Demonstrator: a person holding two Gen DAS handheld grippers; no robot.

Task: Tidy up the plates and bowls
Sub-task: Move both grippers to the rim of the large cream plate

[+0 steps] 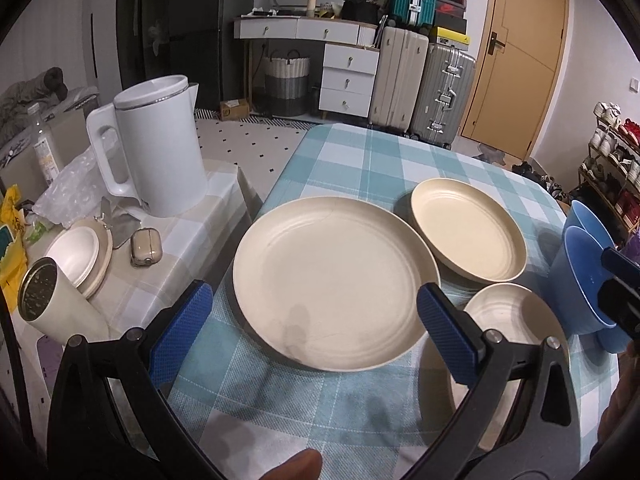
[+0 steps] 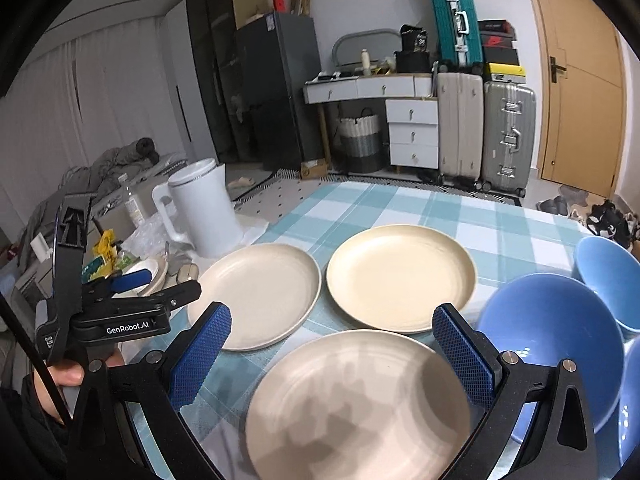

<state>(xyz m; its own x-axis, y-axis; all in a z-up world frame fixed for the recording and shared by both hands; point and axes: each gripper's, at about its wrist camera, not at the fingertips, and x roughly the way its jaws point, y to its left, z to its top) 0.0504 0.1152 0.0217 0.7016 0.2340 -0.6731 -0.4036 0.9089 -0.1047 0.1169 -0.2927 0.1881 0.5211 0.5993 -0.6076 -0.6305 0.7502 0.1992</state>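
Left claw (image 1: 316, 312) apart | big plate (image 1: 336, 280) between fingers | right claw (image 2: 332, 336) apart

plates: 3 cream (image 2: 256, 294) (image 2: 400, 276) (image 2: 356, 408) | bowls: 3 blue (image 2: 548, 344) (image 2: 612, 280) (image 2: 632, 408) | kettle: 1 (image 2: 200, 212) | suitcases: 3 (image 2: 508, 136)

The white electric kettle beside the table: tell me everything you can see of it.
The white electric kettle is a tall matte cylinder with a flat lid ringed by a thin metallic band, a small spout at the rim and a big loop handle. It stands upright, lid shut, on a pale checked cloth on the side surface left of the table. Crinkled clear plastic lies by its handle. Neither pair of tongs touches it.
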